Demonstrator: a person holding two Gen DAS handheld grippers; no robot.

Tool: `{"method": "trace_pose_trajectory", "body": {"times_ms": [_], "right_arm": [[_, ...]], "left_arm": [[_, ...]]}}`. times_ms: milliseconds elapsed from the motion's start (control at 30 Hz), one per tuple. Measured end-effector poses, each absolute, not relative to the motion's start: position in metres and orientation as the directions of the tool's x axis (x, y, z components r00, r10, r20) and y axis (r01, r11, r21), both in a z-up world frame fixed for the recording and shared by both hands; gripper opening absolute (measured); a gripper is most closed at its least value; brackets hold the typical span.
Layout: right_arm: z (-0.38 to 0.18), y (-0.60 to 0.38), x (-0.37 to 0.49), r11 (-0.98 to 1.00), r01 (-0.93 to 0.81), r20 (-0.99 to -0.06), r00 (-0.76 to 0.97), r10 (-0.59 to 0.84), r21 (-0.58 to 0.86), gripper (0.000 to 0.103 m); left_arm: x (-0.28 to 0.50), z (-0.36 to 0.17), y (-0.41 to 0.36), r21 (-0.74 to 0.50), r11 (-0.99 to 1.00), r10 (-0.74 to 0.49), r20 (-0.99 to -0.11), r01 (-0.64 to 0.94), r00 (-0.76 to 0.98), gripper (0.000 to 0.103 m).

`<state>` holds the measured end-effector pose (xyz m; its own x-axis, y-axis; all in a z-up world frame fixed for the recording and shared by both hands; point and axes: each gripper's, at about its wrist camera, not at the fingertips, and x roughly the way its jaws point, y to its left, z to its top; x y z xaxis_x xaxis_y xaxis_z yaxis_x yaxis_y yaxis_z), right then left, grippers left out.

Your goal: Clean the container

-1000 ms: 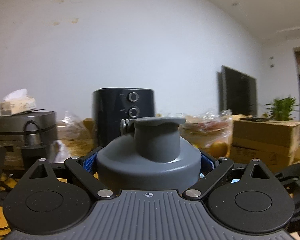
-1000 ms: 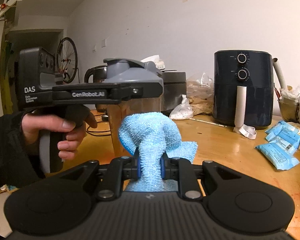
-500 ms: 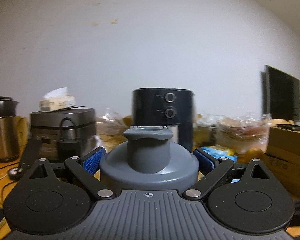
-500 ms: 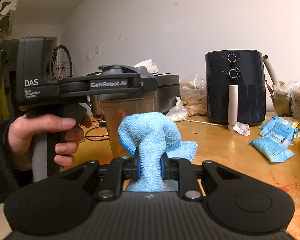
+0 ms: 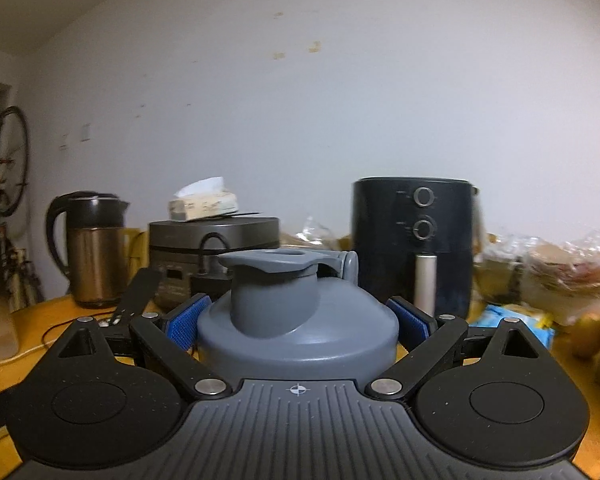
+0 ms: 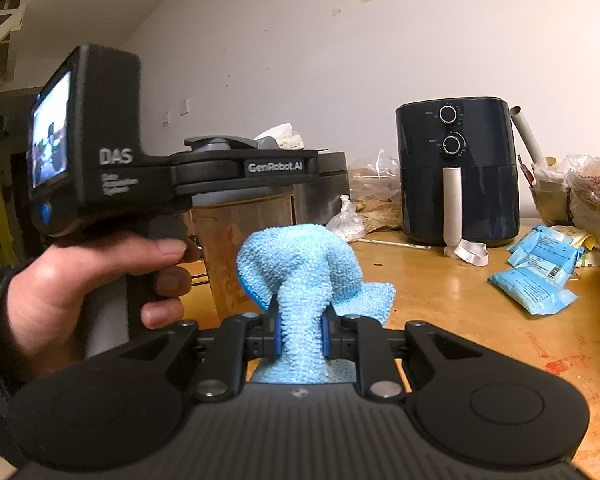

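The container [image 5: 298, 332] is a shaker-type bottle with a grey domed lid and a raised spout. In the left wrist view it fills the lower centre of the frame, seated between the two blue pads [image 5: 186, 322] of the left tool [image 5: 298, 322]. The pads bear on the lid at either side, so the left tool is clenched on the container. In the right wrist view the container [image 6: 246, 236] appears left of centre, its translucent brownish body hanging below the black body of the left tool [image 6: 244, 168], with only the grey lid top showing above it. Whether its base touches the surface [image 6: 460, 292] cannot be told.

A hand [image 6: 92, 280] at the left of the frame grips the handle of the left tool.

The right tool [image 6: 300, 338] sits at the lower centre of its own view. Its pads are closed tightly on a light blue cloth [image 6: 300, 268], which bunches upward above the fingers and rises in front of the lower part of the container. Contact between cloth and container cannot be confirmed.

Further back on the wooden surface stand a dark air fryer [image 6: 456, 172] at right of centre, a grey cooker [image 5: 214, 252] carrying a tissue box [image 5: 202, 202], and a kettle [image 5: 90, 248] at the left. Blue packets [image 6: 534, 272] lie at the right.
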<state>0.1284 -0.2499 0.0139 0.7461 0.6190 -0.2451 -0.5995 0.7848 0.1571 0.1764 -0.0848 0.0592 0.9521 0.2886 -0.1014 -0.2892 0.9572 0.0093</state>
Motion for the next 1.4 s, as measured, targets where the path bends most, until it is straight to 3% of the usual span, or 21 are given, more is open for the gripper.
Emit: {"method": "trace_pose_trajectory", "body": {"times_ms": [233, 833, 1100, 1400], "right_arm": [[0.013, -0.251, 0.128, 0.788, -0.594, -0.248, 0.748, 0.615, 0.161, 0.016], [0.012, -0.25, 0.129, 0.786, -0.595, -0.251, 0.745, 0.618, 0.169, 0.016], [0.011, -0.25, 0.129, 0.787, -0.593, -0.251, 0.746, 0.617, 0.173, 0.016], [0.01, -0.252, 0.129, 0.788, -0.588, -0.251, 0.747, 0.615, 0.182, 0.016]], "left_arm": [[0.183, 0.062, -0.094, 0.025, 0.931, 0.366, -0.108, -0.365, 0.924, 0.096], [0.185, 0.061, -0.1, 0.04, 0.927, 0.375, -0.113, -0.373, 0.92, 0.095], [0.183, 0.063, -0.098, 0.041, 0.937, 0.348, -0.125, -0.346, 0.929, 0.095], [0.179, 0.057, -0.085, 0.038, 0.975, 0.221, -0.099, -0.218, 0.97, 0.095]]}}
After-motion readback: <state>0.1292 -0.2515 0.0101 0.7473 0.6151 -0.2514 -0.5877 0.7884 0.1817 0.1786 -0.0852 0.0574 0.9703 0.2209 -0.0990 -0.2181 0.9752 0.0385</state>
